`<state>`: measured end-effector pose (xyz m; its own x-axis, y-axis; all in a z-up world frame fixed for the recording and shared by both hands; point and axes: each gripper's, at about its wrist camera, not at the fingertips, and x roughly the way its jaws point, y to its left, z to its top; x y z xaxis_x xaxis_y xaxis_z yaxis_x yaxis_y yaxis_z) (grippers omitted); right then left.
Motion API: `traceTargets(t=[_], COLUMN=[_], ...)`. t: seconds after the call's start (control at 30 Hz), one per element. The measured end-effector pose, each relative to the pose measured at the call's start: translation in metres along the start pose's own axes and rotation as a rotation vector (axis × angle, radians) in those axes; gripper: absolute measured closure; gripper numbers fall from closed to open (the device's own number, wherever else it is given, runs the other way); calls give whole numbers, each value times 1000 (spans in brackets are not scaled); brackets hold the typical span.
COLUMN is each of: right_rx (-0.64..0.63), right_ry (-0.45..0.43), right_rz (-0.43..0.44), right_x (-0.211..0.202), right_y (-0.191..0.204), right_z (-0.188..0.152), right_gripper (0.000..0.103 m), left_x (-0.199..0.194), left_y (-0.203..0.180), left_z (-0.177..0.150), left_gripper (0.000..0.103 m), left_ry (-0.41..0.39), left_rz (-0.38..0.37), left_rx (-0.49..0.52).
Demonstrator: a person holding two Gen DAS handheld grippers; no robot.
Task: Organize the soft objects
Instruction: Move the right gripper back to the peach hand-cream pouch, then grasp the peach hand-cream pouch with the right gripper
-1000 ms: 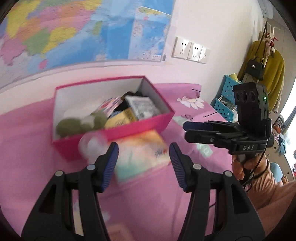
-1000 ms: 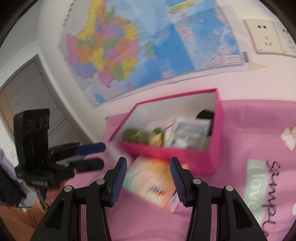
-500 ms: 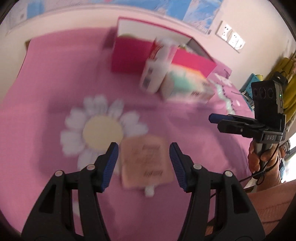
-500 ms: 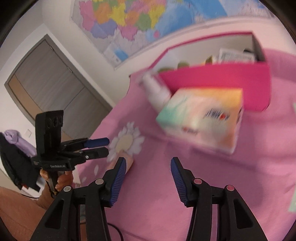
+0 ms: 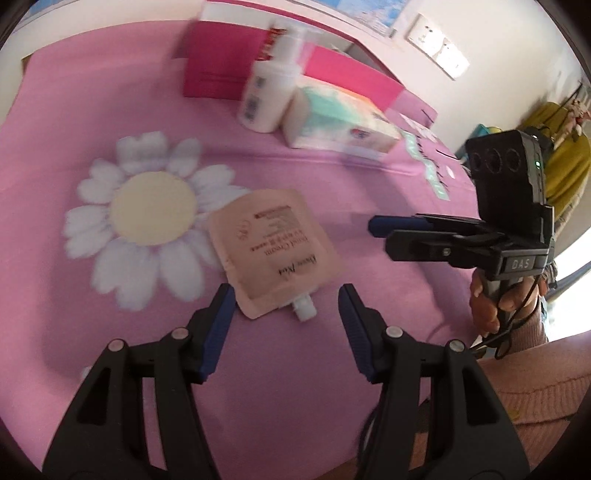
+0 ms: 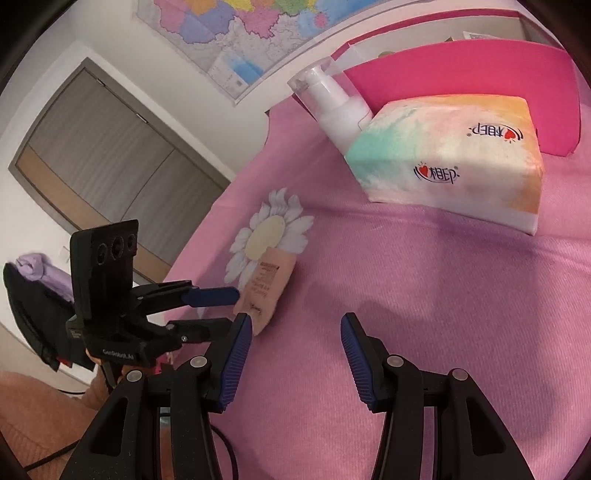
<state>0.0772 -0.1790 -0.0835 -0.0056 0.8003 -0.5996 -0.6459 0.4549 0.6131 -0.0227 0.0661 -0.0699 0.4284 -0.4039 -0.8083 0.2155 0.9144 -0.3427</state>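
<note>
A beige hand-cream pouch with a white spout lies flat on the pink cloth beside a printed daisy. My left gripper is open and empty, just short of the pouch's spout end. The pouch also shows in the right wrist view. My right gripper is open and empty above bare cloth, right of the pouch. A pastel tissue pack and a white pump bottle lie against a pink box. In the left wrist view the tissue pack, bottle and box are at the far side.
The pink cloth covers the surface, with a daisy print. A map hangs on the wall behind the box. A door stands at the left. A yellow garment hangs at the far right.
Both grippers swung down and away from the box toward the near cloth. The left gripper has come closer to the pouch. Both stayed open.
</note>
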Motion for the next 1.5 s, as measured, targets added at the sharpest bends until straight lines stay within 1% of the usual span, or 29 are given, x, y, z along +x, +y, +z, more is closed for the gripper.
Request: traceTargets(t=[0.07, 0.13, 0.17, 0.3, 0.43, 0.5, 0.57, 0.7, 0.8, 0.93, 1.03, 1.07, 1.1, 1.13, 1.17, 1.2, 1.23, 1.27, 1.3, 1.5], right_rx=[9, 19, 24, 31, 44, 55, 69, 61, 49, 26, 14, 13, 12, 13, -4, -4, -13, -20, -20, -33], right_ry=[-6, -14, -17, -20, -28, -34, -45, -47, -43, -36, -42, -42, -38, -32, -23, -23, -22, -14, 14, 34], right_rz=[-4, -8, -13, -26, -22, -28, -37, -43, -43, -51, -59, -62, -60, -61, -58, -58, -72, -82, -70, -44], right_x=[-3, -5, -7, -9, -10, -14, -21, -24, -22, -11, -2, 1, 4, 7, 11, 11, 12, 12, 13, 1], right_y=[-2, -5, -7, -12, -15, -19, -25, -26, -24, -22, -22, -22, -23, -24, -23, -23, -22, -22, -23, -18], right_z=[-1, -2, -2, -1, -1, -2, -3, -3, 0, 10, 22, 24, 27, 29, 30, 30, 29, 27, 20, 2], right_gripper=[52, 52, 52, 52, 52, 52, 52, 52, 52, 52, 52, 52, 52, 52, 56, 67, 74, 86, 90, 90], left_x=[6, 11, 13, 18, 32, 37, 37, 31, 24, 20, 17, 17, 17, 18, 19, 18, 21, 21, 22, 36], left_y=[-8, -13, -16, -26, -45, -55, -58, -46, -32, -11, -2, -2, -1, -1, 0, 2, 1, 1, 0, -7], left_z=[2, 5, 7, 13, 13, 13, 14, 12, 11, 17, 18, 19, 19, 19, 19, 19, 22, 23, 24, 41], left_gripper=[44, 44, 44, 44, 44, 44, 44, 44, 44, 44, 44, 45, 55, 62, 70, 71, 71, 71, 71, 71], left_ry=[6, 4, 6, 4, 29, 30, 34, 28, 8, -14, -22, -24, -26, -23, -16, -19, -17, -17, -18, -3], left_rz=[-9, 8, 4, -33, -93, -95, -100, -76, -69, -39, -53, -47, -38, -28, -23, -27, -35, -38, -35, -41], left_rx=[22, 44, 50, 71, 101, 135, 146, 119, 74, 3, -23, -21, -17, -12, -12, -15, -19, -20, -18, 26])
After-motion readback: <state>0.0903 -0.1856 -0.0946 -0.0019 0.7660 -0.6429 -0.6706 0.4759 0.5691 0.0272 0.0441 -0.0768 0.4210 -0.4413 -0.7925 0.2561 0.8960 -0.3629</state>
